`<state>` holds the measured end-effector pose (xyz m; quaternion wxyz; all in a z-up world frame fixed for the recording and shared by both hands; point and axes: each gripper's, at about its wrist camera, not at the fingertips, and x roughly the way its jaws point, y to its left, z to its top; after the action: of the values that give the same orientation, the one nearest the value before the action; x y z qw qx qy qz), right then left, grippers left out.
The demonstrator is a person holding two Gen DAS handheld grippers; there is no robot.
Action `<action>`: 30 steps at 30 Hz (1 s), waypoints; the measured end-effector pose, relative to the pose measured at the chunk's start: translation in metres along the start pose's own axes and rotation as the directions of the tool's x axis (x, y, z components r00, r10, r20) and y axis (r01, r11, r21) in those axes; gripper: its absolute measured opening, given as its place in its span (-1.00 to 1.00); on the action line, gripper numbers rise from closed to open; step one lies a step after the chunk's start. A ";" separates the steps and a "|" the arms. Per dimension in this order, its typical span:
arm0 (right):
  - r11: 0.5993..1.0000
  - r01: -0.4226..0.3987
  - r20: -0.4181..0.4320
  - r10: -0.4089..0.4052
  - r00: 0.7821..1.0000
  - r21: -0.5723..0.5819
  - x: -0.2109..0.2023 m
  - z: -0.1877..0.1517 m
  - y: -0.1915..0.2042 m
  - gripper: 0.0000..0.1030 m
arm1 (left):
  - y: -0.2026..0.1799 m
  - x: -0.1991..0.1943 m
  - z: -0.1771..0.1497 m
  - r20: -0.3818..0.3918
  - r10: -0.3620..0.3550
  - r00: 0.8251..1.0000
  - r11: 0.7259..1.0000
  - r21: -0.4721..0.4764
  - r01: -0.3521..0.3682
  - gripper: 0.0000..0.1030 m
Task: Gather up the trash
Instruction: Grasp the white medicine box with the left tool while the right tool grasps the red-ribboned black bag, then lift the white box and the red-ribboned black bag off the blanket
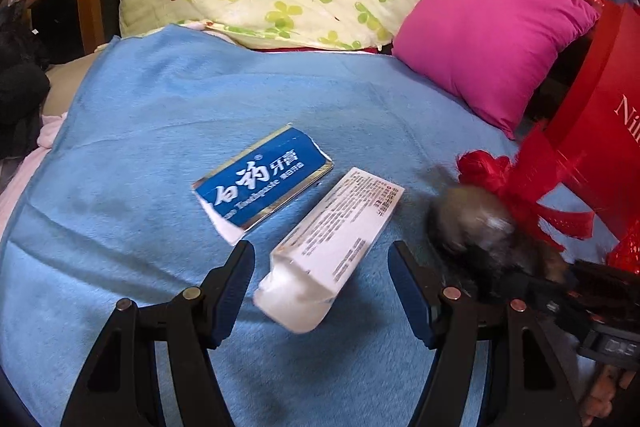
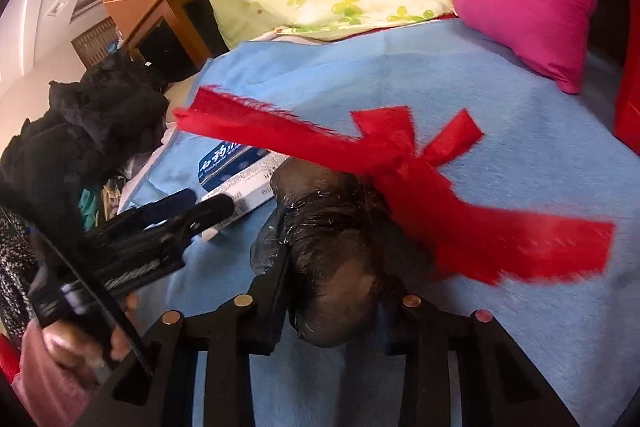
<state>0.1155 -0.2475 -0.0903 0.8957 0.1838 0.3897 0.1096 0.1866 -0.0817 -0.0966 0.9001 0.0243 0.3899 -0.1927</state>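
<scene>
The right gripper (image 2: 332,315) pinches a crumpled dark plastic bag (image 2: 328,251) trailing red ribbon (image 2: 420,171) – it may snag. The left gripper (image 1: 322,283) (jaws apart, empty) straddles the white cardboard box (image 1: 332,251) beside that bag.

Toothpaste box (image 1: 329,251), bagged trash (image 2: 332,267) on blanket

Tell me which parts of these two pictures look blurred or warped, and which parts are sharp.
Left wrist view: the dark bag and red ribbon smear with motion blur, while the blue toothpaste box prints sharp; fisheye bends the blue blanket edges. Right wrist view: the red ribbon's ends streak; the bag shows small glare spots; corners are vignetted black.
</scene>
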 end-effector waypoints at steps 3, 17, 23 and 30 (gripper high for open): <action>1.000 -0.003 0.000 0.003 1.000 0.021 -0.016 -0.002 -0.007 -0.29 | -0.002 0.011 0.003 -0.034 0.008 0.999 1.000 -0.004 -0.008 0.35; 0.990 -0.083 -0.052 0.089 0.995 0.110 -0.053 -0.012 -0.031 -0.29 | -0.026 0.014 -0.005 -0.094 -0.002 0.996 1.000 -0.011 0.001 -0.07; 0.996 -0.080 -0.184 0.086 0.979 0.039 -0.054 -0.028 -0.024 -0.25 | -0.039 -0.012 -0.020 -0.098 0.017 0.995 1.000 0.013 -0.015 -0.08; 0.992 -0.124 -0.177 0.120 0.977 -0.013 -0.086 -0.035 -0.022 0.18 | -0.037 -0.047 -0.051 -0.151 0.032 0.988 0.999 -0.002 -0.032 -0.07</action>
<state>0.0331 -0.2884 -0.0647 0.8516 0.1863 0.4538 0.1846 0.1089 -0.0906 -0.0945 0.8710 0.0432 0.4571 -0.1750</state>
